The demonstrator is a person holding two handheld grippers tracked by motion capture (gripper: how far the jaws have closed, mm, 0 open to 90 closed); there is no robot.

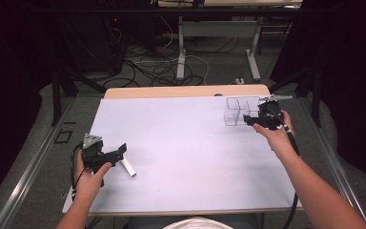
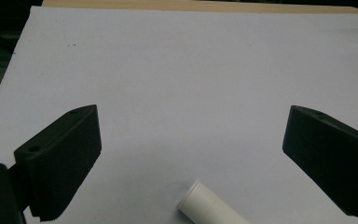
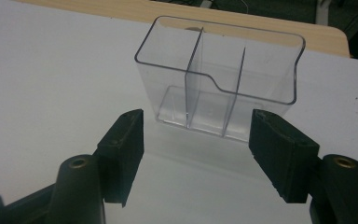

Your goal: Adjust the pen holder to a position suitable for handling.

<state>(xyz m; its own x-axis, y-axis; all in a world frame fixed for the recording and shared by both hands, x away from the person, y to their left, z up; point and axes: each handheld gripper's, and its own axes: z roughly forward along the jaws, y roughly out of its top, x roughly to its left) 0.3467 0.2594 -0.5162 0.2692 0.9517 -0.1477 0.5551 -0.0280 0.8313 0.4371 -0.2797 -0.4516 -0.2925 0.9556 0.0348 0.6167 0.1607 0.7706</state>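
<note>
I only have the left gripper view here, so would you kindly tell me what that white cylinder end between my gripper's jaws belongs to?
Observer: A short white plastic tube lying flat on the white table beside the left gripper.
Operator: Thanks. What is the right gripper doing?
Observer: The right gripper faces a clear plastic three-compartment organizer, jaws open, touching nothing.
Operator: Anything inside the organizer?
Observer: No, its compartments look empty.

A clear divided organiser (image 3: 219,79) is seen far right, a white tube (image 2: 209,207) near left, on a plain white surface (image 1: 181,143) edged with pale wood; both tongs are black.
</note>
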